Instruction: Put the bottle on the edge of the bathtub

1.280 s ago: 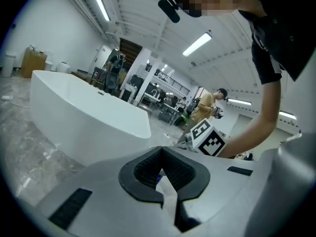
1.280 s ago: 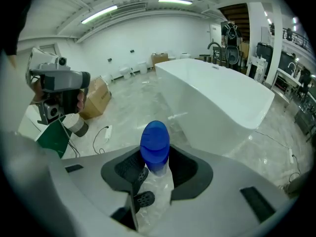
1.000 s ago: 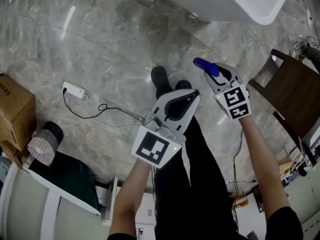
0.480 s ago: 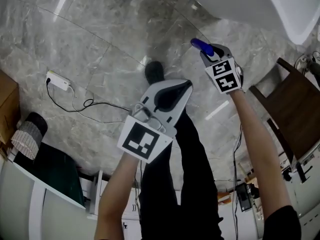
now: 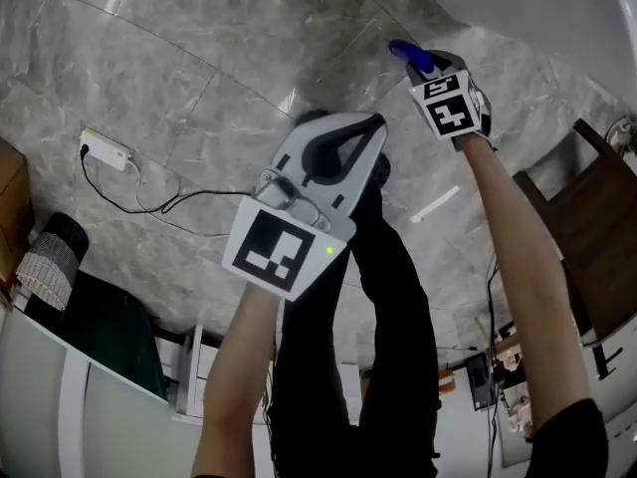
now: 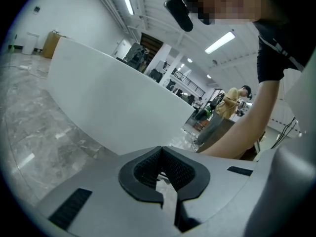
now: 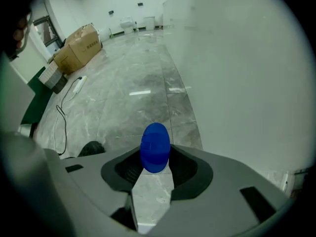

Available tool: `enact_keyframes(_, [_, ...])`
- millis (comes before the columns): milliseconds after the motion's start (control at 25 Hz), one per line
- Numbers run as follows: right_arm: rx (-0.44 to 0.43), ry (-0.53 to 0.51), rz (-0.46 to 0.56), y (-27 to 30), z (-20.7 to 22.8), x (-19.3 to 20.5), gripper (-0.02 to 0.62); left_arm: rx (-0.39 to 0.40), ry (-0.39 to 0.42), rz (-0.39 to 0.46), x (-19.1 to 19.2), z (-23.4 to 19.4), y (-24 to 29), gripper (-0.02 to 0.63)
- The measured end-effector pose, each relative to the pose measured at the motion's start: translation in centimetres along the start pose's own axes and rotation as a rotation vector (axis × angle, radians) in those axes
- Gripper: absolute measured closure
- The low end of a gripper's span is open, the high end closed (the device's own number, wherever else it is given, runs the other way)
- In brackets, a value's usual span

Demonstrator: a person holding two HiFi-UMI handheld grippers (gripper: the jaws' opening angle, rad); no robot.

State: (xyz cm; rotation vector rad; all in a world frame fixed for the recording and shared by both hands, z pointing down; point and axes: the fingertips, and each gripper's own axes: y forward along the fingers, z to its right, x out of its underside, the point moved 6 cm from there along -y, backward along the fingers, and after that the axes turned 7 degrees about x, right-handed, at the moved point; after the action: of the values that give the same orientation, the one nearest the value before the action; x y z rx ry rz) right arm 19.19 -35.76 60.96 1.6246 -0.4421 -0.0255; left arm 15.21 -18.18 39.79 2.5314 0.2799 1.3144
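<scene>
A grey marble floor (image 5: 199, 88) fills the room. The smooth white wall of a bathtub (image 7: 247, 83) rises close on the right of the right gripper (image 7: 155, 158). The step in hand looks like the carry: the bottle is held in the air beside the tub, not yet resting on it. The next move probably calls for raising it to the tub's edge and setting it down level before letting go. The right gripper's jaws are clamped on the blue bottle (image 7: 155, 147), whose rounded end pokes out past their tips. The left gripper (image 6: 160, 154) has its jaws pressed together, with nothing between them. Beyond it, the tub's outer wall curves away.
</scene>
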Motion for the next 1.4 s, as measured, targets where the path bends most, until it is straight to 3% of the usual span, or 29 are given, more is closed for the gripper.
enact_keyframes(440, [0.054,-0.045,-0.106,7.8,0.9,0.7,0.446,-0.032,0.005,-0.032,3.3,-4.9,0.4,0.595])
enact_keyframes(1400, [0.042,-0.081,-0.125,8.0,2.1,0.4,0.448,0.008,0.053,-0.064,2.3,-4.2,1.8,0.595])
